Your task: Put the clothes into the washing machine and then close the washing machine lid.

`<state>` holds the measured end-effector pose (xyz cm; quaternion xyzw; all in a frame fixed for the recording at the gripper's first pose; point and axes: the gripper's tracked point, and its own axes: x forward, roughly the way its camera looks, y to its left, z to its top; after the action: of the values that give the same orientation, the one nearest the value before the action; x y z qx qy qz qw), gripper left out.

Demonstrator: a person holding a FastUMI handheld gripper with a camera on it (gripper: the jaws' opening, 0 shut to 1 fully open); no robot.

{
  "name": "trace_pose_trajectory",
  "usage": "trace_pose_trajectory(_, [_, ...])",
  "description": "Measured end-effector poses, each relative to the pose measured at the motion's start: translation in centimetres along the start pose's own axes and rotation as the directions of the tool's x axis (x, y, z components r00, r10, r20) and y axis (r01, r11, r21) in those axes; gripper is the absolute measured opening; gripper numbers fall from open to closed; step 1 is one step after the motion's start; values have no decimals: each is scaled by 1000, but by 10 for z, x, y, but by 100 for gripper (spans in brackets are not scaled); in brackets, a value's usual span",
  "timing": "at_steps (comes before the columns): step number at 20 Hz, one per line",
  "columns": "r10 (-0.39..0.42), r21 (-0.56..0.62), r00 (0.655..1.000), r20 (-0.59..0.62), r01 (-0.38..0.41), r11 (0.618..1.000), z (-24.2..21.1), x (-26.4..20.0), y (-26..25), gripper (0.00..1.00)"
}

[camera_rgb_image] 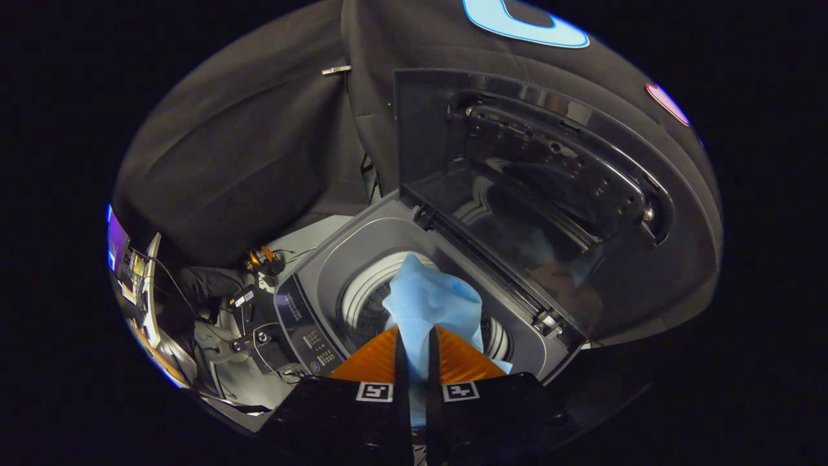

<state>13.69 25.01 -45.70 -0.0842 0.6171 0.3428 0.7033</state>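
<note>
The claw (416, 362) is closed narrow on a light blue cloth (430, 304), both fingers (401, 369) pressing the fabric caught in the slim gap between them. The cloth bunches up just ahead of the fingertips and hangs over the round drum mouth (362, 304) of the washer (336, 259), which sits directly beyond the claw. The lid (517, 194) stands raised, beyond and to the right of the claw, hinged along the far right edge of the opening; its dark glass panel faces the drum. The drum's rim shows open room to the left of the cloth, while the cloth itself covers the middle and right of the hole. The control panel (307, 330) runs along the washer's near left edge, just beside the left finger. Further left, a clutter of cables and gear (239, 310) is too small and dim to make out. The cloth's lower end is hidden behind the fingers, and the drum's inside is mostly dark.
</note>
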Motion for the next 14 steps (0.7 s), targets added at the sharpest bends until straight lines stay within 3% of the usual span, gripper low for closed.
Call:
trace_pose_trajectory(4, [41, -2, 995, 96, -41, 999, 22, -9, 8, 99])
trace_pose_trajectory(9, [76, -47, 987, 139, -70, 996, 29, -19, 20, 100])
trace_pose_trajectory(14, [151, -140, 946, 287, -114, 984, 56, -41, 43, 99])
